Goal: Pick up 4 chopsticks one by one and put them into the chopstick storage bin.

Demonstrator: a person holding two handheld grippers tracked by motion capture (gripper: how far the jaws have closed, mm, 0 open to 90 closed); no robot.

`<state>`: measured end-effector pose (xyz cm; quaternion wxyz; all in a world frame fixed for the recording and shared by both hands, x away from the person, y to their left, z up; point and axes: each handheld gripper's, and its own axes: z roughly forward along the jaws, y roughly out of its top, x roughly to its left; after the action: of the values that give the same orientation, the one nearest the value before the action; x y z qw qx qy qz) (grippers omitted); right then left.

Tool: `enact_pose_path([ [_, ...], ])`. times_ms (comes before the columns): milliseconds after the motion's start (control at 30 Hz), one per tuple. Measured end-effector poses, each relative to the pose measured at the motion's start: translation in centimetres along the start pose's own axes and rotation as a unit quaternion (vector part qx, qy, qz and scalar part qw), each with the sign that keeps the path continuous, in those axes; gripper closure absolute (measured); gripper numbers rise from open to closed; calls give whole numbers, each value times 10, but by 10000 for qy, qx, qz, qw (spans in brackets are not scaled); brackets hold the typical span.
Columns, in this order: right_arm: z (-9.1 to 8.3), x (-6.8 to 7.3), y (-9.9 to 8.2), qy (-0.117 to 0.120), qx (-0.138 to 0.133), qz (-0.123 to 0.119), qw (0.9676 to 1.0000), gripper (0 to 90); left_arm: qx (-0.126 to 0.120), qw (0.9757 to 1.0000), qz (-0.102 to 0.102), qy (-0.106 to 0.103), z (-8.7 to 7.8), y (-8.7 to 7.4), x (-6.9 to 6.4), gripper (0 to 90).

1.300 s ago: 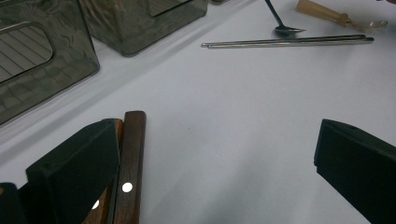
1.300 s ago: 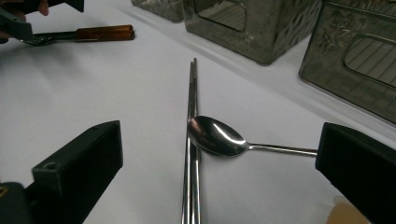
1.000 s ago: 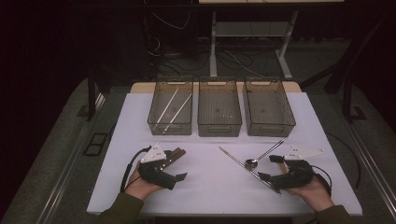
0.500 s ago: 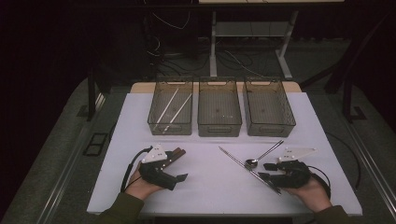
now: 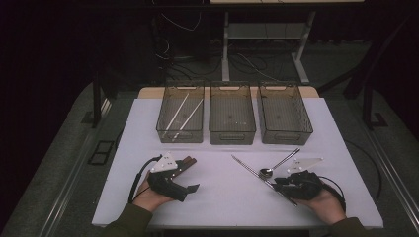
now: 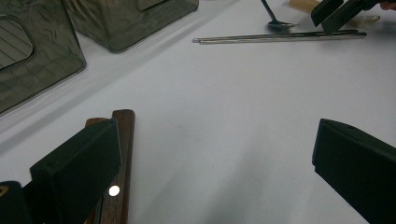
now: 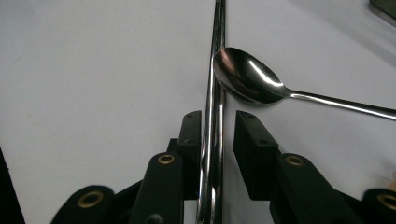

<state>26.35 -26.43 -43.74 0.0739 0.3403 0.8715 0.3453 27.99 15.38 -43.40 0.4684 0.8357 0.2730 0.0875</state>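
Observation:
A pair of metal chopsticks (image 5: pixel 249 170) lies slantwise on the white table, and a steel spoon (image 5: pixel 279 165) rests beside it with its bowl touching. My right gripper (image 5: pixel 276 183) lies low over the near end. In the right gripper view the chopsticks (image 7: pixel 212 116) run between the jaws of the right gripper (image 7: pixel 218 119). Those jaws have just been closing; the left pad touches and a thin gap remains at the right pad. The spoon (image 7: pixel 247 79) lies just ahead. My left gripper (image 5: pixel 192 174) rests open beside a brown wooden handle (image 6: pixel 122 140).
Three translucent grey bins stand in a row at the back: the left bin (image 5: pixel 163 131) holds two pale sticks (image 5: pixel 184 116), beside it the middle bin (image 5: pixel 232 133) and the right bin (image 5: pixel 285 134). Table edges lie close behind both hands. Cables and a stand are beyond the table.
The right gripper's jaws have narrowed from wide open to nearly closed around the metal chopsticks. The left gripper and hand have stayed still.

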Motion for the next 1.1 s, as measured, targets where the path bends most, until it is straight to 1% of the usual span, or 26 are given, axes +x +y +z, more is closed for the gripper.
enact_pose_path([
  [167, 3, 1, 0, 16, 47, -28, 10000, 739, 13, 10000, -11, 8, 0, 0, 0, 0],
  [367, 8, 2, -1, -39, 166, -61, 9998, 769, -3, 10000, -15, 14, 0, 0, 0, 0],
  [433, 9, 3, -1, -60, 167, -131, 9998, 771, 9, 10000, -15, 15, 0, 0, 0, 0],
  [667, 9, 4, -1, -55, 160, -182, 9997, 776, 16, 10000, -14, 15, 0, 0, 0, 0],
  [800, 9, 7, 0, 33, 176, -224, 9996, 777, 17, 10000, -6, 16, 0, 0, 0, 0],
  [933, 11, 10, 1, 212, 163, -415, 9988, 776, 7, 10000, -12, 6, 0, 0, 0, 0],
  [1100, 13, 17, 2, 474, 150, -684, 9964, 776, -4, 10000, 0, -9, 0, 0, 0, 0],
])
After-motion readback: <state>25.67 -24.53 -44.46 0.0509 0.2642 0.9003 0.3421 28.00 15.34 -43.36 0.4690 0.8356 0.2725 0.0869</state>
